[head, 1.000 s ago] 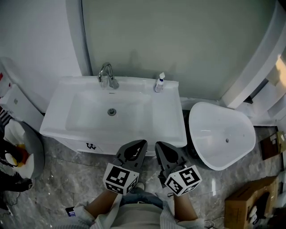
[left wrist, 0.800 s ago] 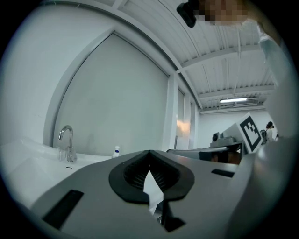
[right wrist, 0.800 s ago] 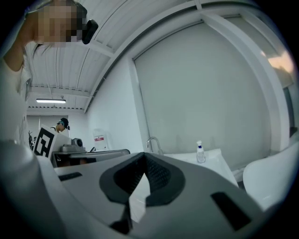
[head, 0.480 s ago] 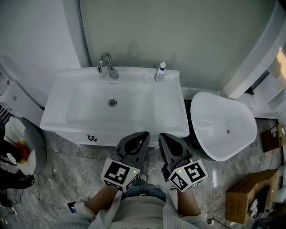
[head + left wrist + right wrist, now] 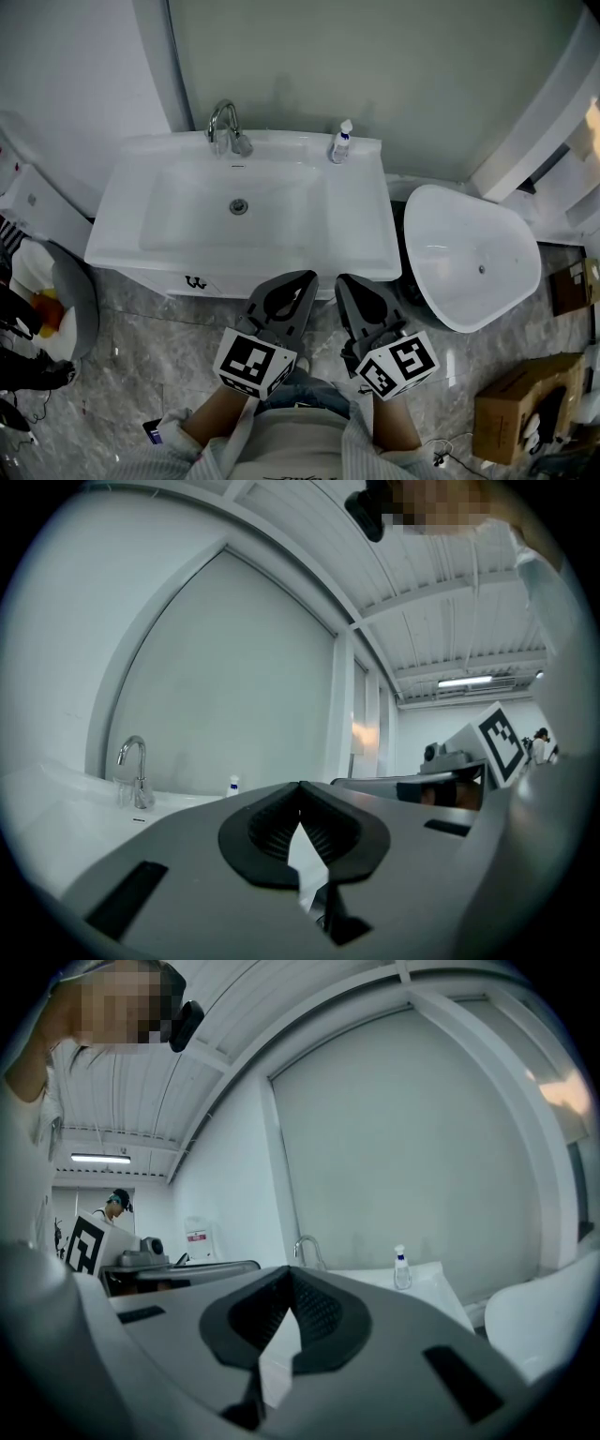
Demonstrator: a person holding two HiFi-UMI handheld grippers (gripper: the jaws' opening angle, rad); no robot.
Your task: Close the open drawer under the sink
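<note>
Your left gripper (image 5: 306,278) has its jaws pressed together with nothing in them, and your right gripper (image 5: 343,280) is the same. Both tips sit right at the sink's (image 5: 361,239) front rim. The drawer (image 5: 195,280) front peeks out under that rim, left of the grippers; can't tell how far it's out. The faucet (image 5: 225,127) and soap bottle (image 5: 342,142) stand at the sink's back edge.
</note>
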